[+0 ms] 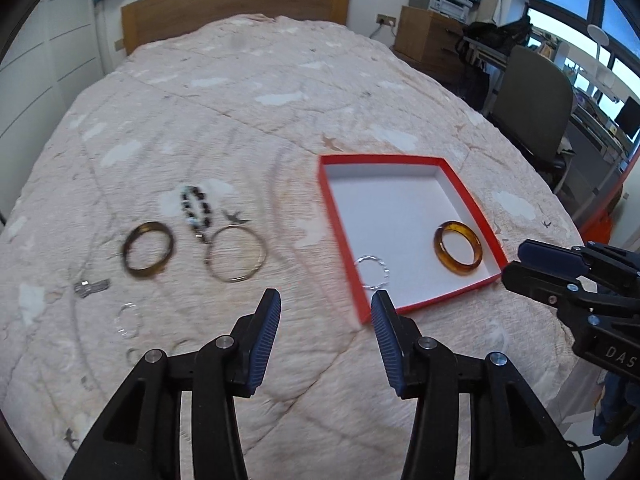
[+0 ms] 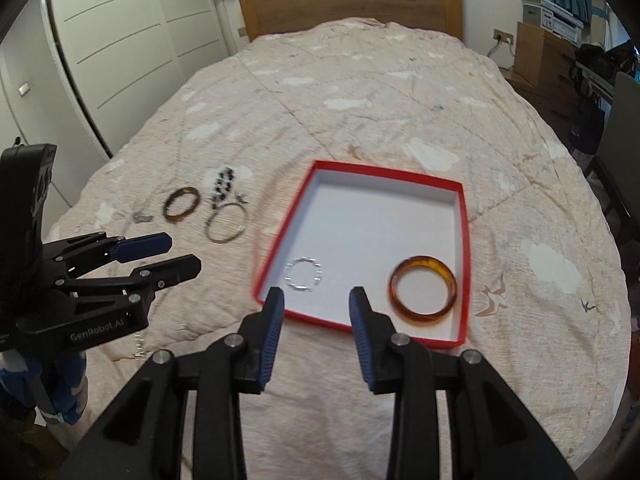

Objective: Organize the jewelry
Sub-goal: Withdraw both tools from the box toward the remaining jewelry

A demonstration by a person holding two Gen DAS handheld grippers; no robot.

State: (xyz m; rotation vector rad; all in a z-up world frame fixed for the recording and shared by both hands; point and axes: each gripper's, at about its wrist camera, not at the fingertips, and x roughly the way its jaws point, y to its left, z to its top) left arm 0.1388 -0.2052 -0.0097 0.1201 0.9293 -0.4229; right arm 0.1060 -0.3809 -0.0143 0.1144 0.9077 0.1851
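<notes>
A red box with a white floor lies on the bed. In it are an amber bangle and a thin silver bracelet. Left of the box lie a dark brown bangle, a thin metal bangle, a black beaded bracelet and small silver pieces. My left gripper is open and empty, over the quilt near the box's near left corner. My right gripper is open and empty at the box's near edge.
The pink quilted bedspread covers the bed, with a wooden headboard behind. A clear ring lies near the front left. A desk chair and a cluttered desk stand at the right, a white wardrobe at the left.
</notes>
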